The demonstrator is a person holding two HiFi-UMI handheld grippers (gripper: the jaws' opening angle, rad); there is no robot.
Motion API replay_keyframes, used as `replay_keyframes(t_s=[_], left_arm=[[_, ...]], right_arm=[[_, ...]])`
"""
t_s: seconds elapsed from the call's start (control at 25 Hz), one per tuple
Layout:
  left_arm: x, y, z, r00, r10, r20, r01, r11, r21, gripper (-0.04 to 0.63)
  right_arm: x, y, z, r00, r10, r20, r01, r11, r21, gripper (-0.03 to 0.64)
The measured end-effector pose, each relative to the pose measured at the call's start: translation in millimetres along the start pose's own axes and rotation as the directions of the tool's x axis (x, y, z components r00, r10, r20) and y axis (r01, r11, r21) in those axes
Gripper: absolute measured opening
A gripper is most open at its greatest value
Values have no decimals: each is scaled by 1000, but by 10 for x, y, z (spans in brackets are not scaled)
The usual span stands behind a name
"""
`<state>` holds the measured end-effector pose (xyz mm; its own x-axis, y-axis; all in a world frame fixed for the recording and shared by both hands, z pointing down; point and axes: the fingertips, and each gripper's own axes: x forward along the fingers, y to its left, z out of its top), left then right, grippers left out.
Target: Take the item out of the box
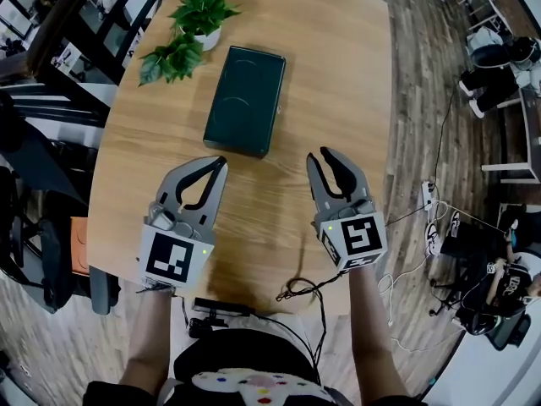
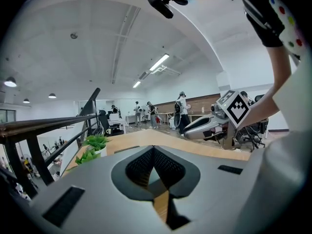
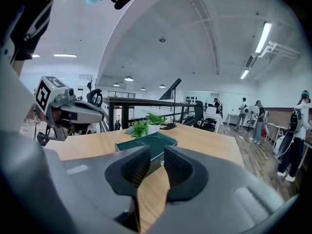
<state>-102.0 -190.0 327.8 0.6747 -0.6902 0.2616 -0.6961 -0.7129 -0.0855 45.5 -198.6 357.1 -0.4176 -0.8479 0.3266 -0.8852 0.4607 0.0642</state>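
The box [image 1: 245, 100] lies closed on the worktop [image 1: 338, 74], ahead of both grippers and apart from them. Risk: a one-sided push could slide it toward the potted plants [image 1: 190, 36] beyond. Contents not visible. Jaws of the left gripper [image 1: 221, 161] are pressed together; the right gripper [image 1: 319, 155] is spread, empty

A strip of bare table [image 1: 338, 74] is noted between the box [image 1: 246, 100] and the tips of the left gripper [image 1: 221, 162] and right gripper [image 1: 322, 153]; approach to the box's near end is unobstructed. Wide open wood is recorded to the box's right. The box's far left corner is crowded by a potted plant [image 1: 190, 32]. A cable [image 1: 300, 290] is draped over the near table edge.
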Motion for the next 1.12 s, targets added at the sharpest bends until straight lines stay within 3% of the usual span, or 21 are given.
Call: replay_keyframes(t_s=[0.44, 1.12], left_arm=[[259, 43, -178, 998, 61, -33, -61, 998, -29, 5], [523, 80, -375, 990, 117, -78, -121, 991, -56, 5]], right_arm=[[556, -160, -320, 990, 133, -49, -135, 990, -44, 81], [1198, -300, -748, 963, 247, -105, -252, 967, -33, 95]])
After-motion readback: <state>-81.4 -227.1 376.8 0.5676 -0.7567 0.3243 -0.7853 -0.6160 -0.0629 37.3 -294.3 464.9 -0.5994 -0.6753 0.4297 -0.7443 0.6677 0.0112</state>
